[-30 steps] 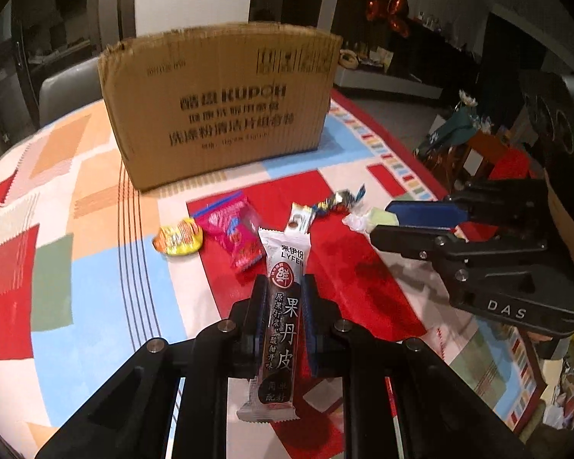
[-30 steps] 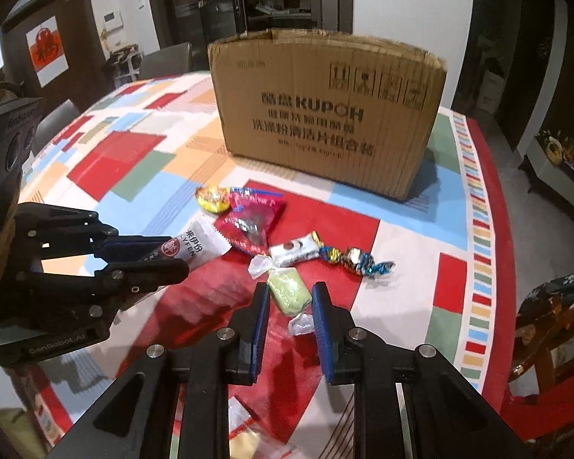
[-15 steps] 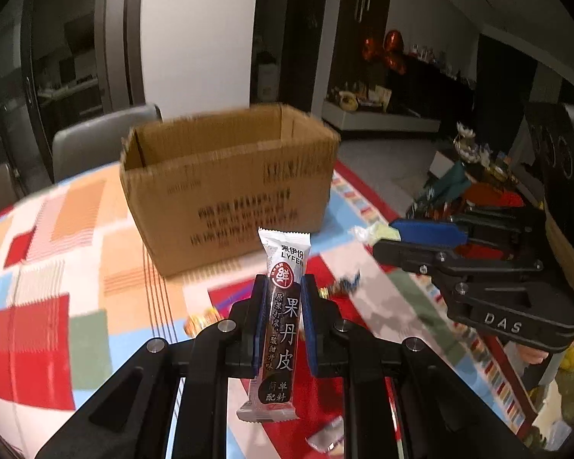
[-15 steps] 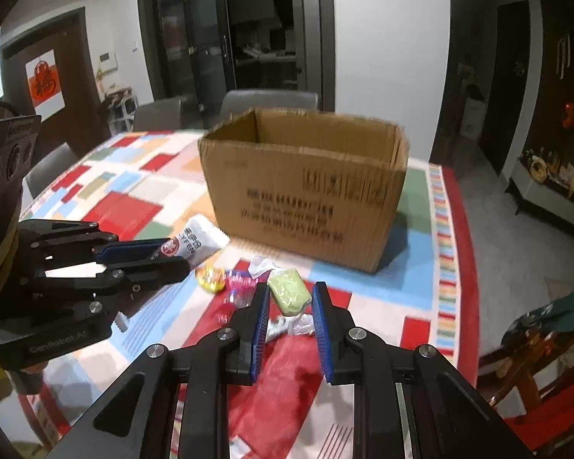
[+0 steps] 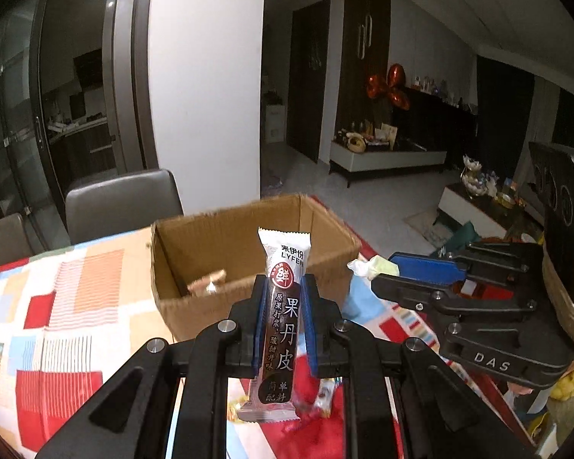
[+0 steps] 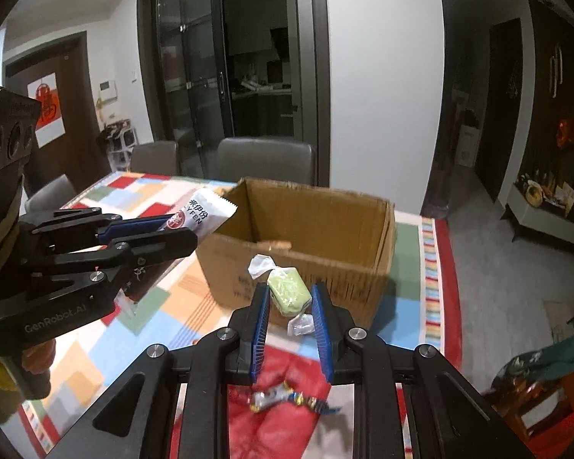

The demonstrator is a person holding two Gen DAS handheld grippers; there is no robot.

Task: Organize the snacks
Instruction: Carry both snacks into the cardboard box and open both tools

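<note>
My left gripper (image 5: pixel 283 287) is shut on a long dark fruit-leather bar (image 5: pixel 281 321) with a white top, held upright in the air in front of the open cardboard box (image 5: pixel 248 237). In the right wrist view that same bar (image 6: pixel 201 216) sticks out of the left gripper (image 6: pixel 189 235) near the box's left corner. My right gripper (image 6: pixel 290 298) is shut on a pale green wrapped candy (image 6: pixel 289 292), just short of the box (image 6: pixel 325 237); the left wrist view shows that candy (image 5: pixel 375 267) at the box's right side.
A small brown piece (image 6: pixel 275 244) lies inside the box. Loose wrapped candies (image 6: pixel 283 397) remain on the patchwork tablecloth (image 5: pixel 57 306) below the grippers. Grey chairs (image 6: pixel 264 160) stand behind the table. The floor drops away past the table's right edge.
Both grippers have risen with their snacks and tilted up; the box's open top and inside now show, and the loose candies have slid down to the bottom of both views.
</note>
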